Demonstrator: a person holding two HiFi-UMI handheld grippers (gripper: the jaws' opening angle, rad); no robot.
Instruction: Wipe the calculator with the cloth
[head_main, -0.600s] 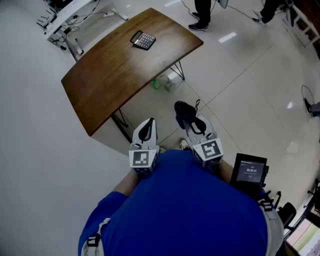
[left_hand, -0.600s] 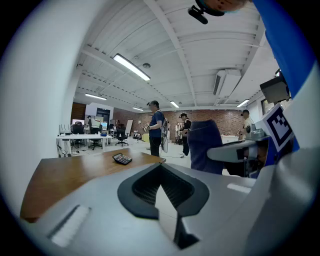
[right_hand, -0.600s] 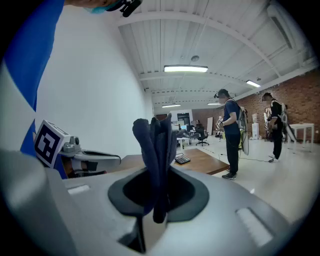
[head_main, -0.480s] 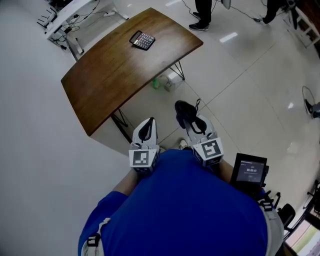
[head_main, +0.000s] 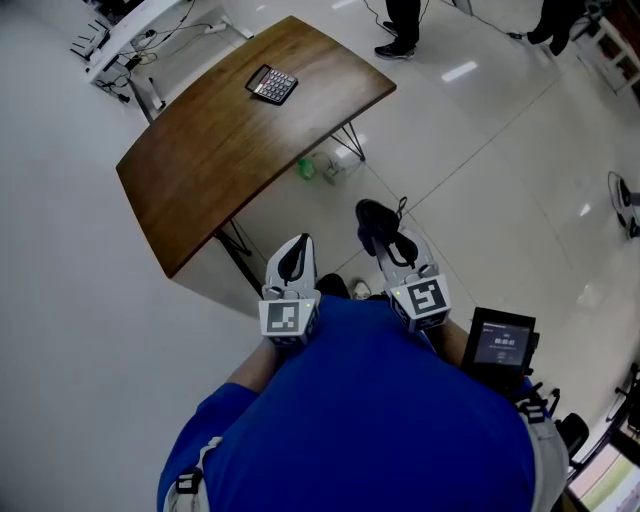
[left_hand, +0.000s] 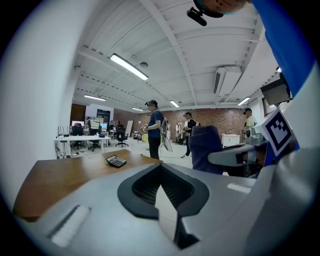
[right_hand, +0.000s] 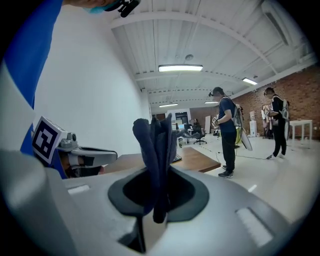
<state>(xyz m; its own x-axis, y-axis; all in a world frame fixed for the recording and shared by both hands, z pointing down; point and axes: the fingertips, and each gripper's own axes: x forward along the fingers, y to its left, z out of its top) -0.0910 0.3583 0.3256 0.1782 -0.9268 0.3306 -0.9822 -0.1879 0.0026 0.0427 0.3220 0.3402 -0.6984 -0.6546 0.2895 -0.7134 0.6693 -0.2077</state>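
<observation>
A dark calculator (head_main: 272, 84) lies on the far part of the brown wooden table (head_main: 200, 170); the left gripper view shows the calculator (left_hand: 116, 161) small and far off. My right gripper (head_main: 388, 249) is held close to my body, shut on a dark blue cloth (head_main: 374, 224) that sticks out past its tips. In the right gripper view the cloth (right_hand: 157, 150) stands folded between the jaws. My left gripper (head_main: 293, 258) hangs beside it, shut with nothing in it, short of the table's near edge.
The table stands on thin metal legs (head_main: 235, 247) over a pale glossy floor. A green bottle (head_main: 306, 168) and small items lie under it. White desks with cables (head_main: 130, 40) sit far left. People stand beyond the table (head_main: 404, 20). A black device (head_main: 502, 343) hangs at my right side.
The table and calculator have shifted slightly up and left in the head view. Both grippers keep their places near my body, the cloth still held.
</observation>
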